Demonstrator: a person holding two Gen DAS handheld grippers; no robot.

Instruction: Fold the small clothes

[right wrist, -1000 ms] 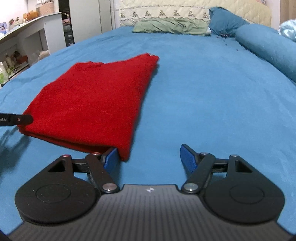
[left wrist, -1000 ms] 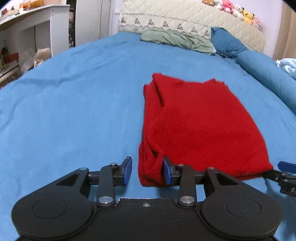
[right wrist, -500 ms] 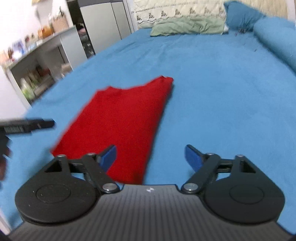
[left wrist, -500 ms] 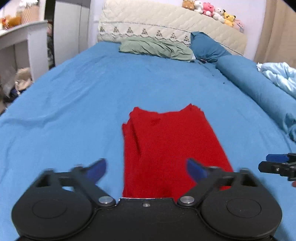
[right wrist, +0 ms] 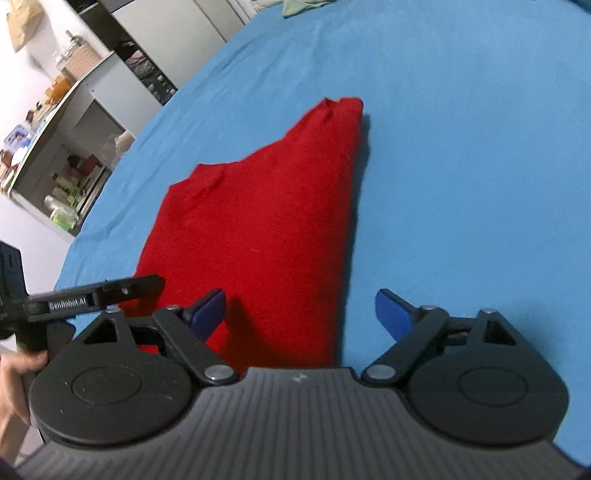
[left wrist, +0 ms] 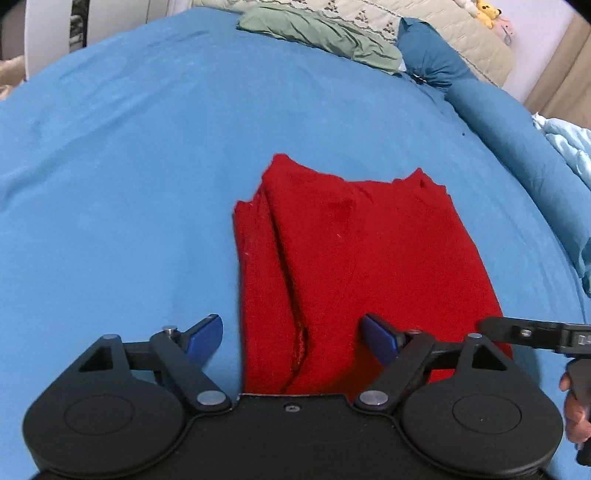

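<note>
A red garment lies folded flat on the blue bed; it also shows in the right wrist view. My left gripper is open, above the garment's near left edge, holding nothing. My right gripper is open, above the garment's near right edge, holding nothing. A finger of the right gripper reaches in at the right of the left wrist view. A finger of the left gripper reaches in at the left of the right wrist view.
The blue bed sheet spreads all around. A green pillow, a blue pillow and a long blue bolster lie at the head and right side. White shelves with bottles stand left of the bed.
Both grippers opened, let go of the garment's near corners, and lifted back from it. The garment now lies flat and free on the bed.
</note>
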